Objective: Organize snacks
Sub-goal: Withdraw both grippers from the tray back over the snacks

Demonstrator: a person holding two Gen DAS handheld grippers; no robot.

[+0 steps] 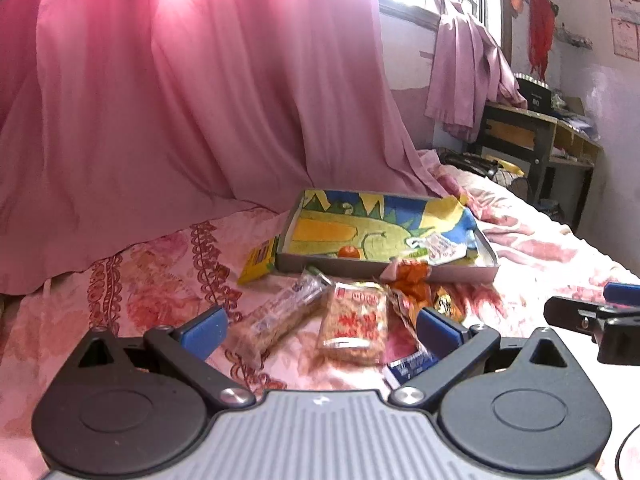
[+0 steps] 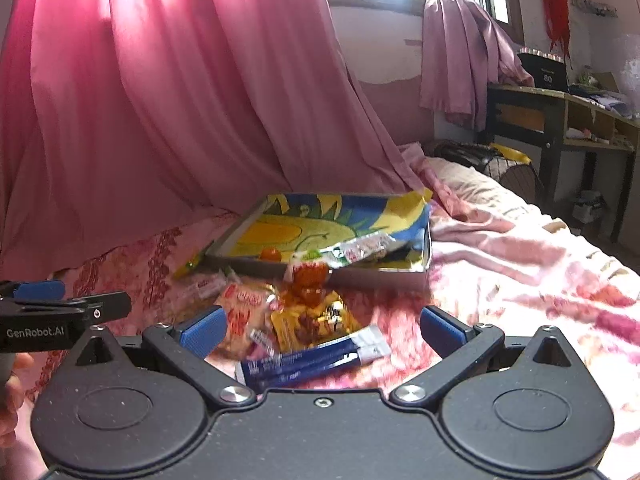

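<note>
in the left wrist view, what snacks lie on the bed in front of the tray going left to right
yellow packet → clear-wrapped bar → red-printed cracker pack → orange wrappers, all short of the tray

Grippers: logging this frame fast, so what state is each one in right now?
Left gripper: open, holding nothing, above the snacks on the bed.
Right gripper: open, holding nothing, over the blue packet.
</note>
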